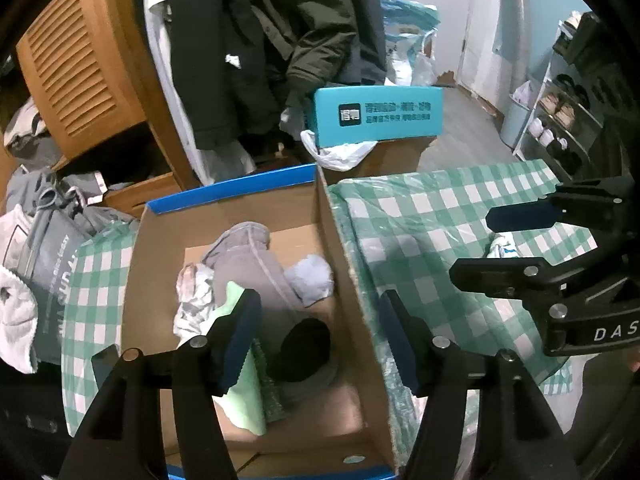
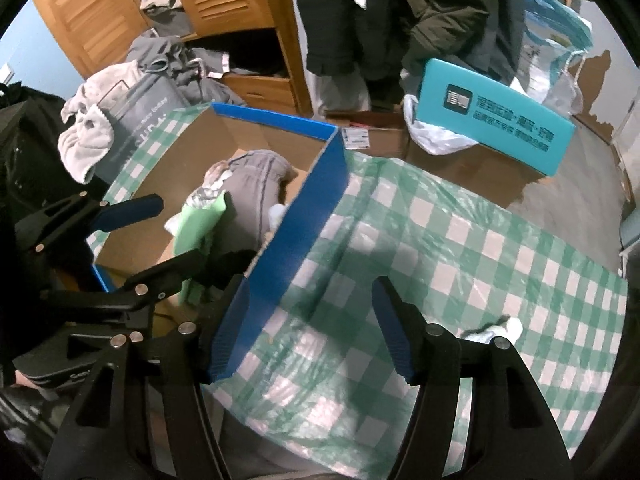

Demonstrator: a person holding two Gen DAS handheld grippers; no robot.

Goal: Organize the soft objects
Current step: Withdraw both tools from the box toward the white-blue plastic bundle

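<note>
An open cardboard box with blue rim (image 1: 344,240) (image 2: 320,184) sits on a green checked tablecloth (image 1: 420,232) (image 2: 440,248). Inside lie grey trousers (image 1: 248,264) (image 2: 256,184), a pale blue sock (image 1: 310,280), a black item (image 1: 306,346), a patterned cloth (image 1: 196,296) and a light green cloth (image 1: 244,392) (image 2: 200,220). My left gripper (image 1: 316,336) is open above the box, its left finger (image 1: 236,336) over the green cloth. My right gripper (image 2: 304,332) is open and empty over the tablecloth beside the box. A small white sock (image 2: 500,330) (image 1: 502,246) lies on the cloth to the right.
A teal box (image 1: 378,114) (image 2: 496,128) rests on brown cartons with a white plastic bag (image 1: 340,154). Dark coats (image 1: 280,40) hang behind. A wooden louvred cabinet (image 1: 80,64), grey clothes and a grey bag (image 1: 52,256) stand left. A shoe rack (image 1: 560,120) stands right.
</note>
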